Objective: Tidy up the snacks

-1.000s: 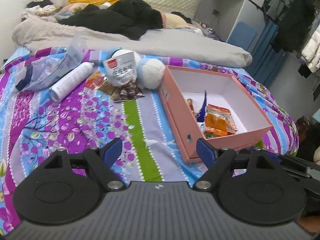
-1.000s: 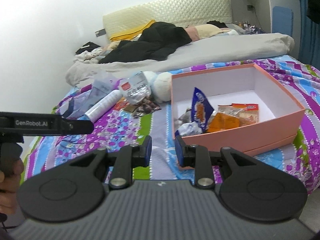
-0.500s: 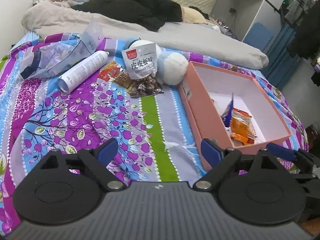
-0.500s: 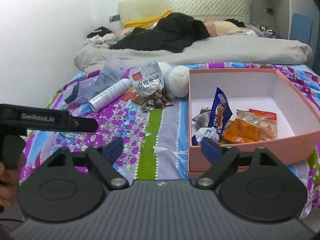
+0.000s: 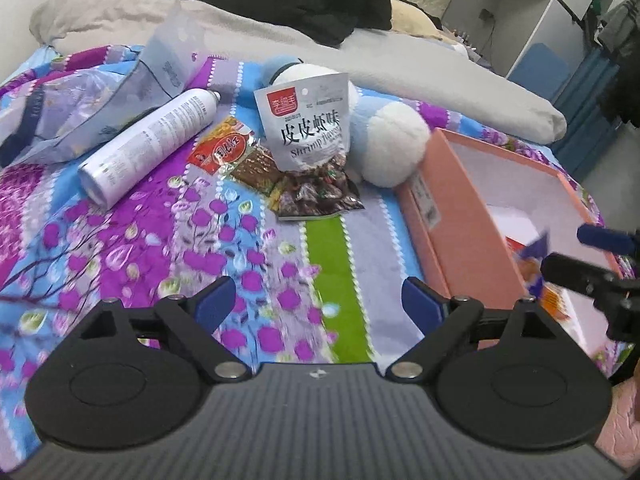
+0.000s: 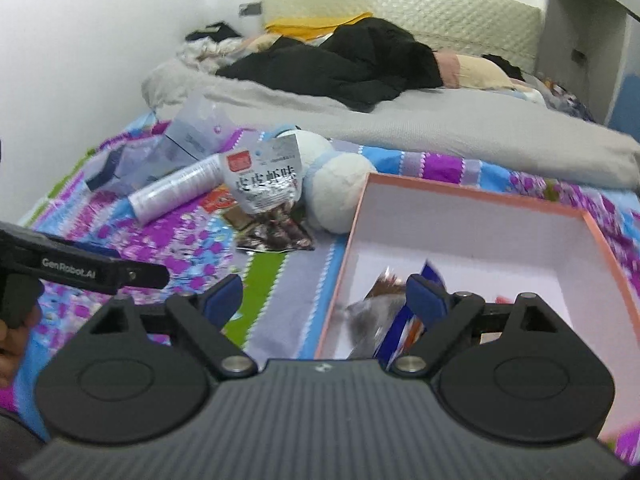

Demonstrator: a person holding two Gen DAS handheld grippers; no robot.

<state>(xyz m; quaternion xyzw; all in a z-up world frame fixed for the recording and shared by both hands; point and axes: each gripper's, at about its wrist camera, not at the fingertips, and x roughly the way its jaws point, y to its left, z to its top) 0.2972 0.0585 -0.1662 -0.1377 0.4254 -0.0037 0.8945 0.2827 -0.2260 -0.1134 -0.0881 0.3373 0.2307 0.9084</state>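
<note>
A pink box (image 5: 440, 208) sits on the patterned bedspread, and several snack packs lie in it, among them a blue pack (image 6: 434, 274) and an orange one (image 5: 534, 270). Left of the box is a loose pile: a silver shrimp-flavour pack (image 5: 308, 128) leaning on a plush toy, a dark bag of wrapped candies (image 5: 316, 194), and a red-orange pack (image 5: 224, 148). My left gripper (image 5: 318, 302) hangs open over the bedspread, short of the pile, with nothing between its fingers. My right gripper (image 6: 324, 298) is open and empty above the box's near left corner (image 6: 340, 280).
A white spray can (image 5: 148, 140) and a clear plastic bag (image 5: 80, 108) lie left of the pile. A white and blue plush toy (image 5: 392, 148) rests against the box. A grey duvet (image 5: 400, 68) and black clothing (image 6: 340, 64) lie behind. A hand (image 6: 12, 340) holds the left gripper's handle.
The right gripper's jaws went from nearly shut to wide open. Both grippers moved forward and lower toward the snack pile, which now looks larger in both views.
</note>
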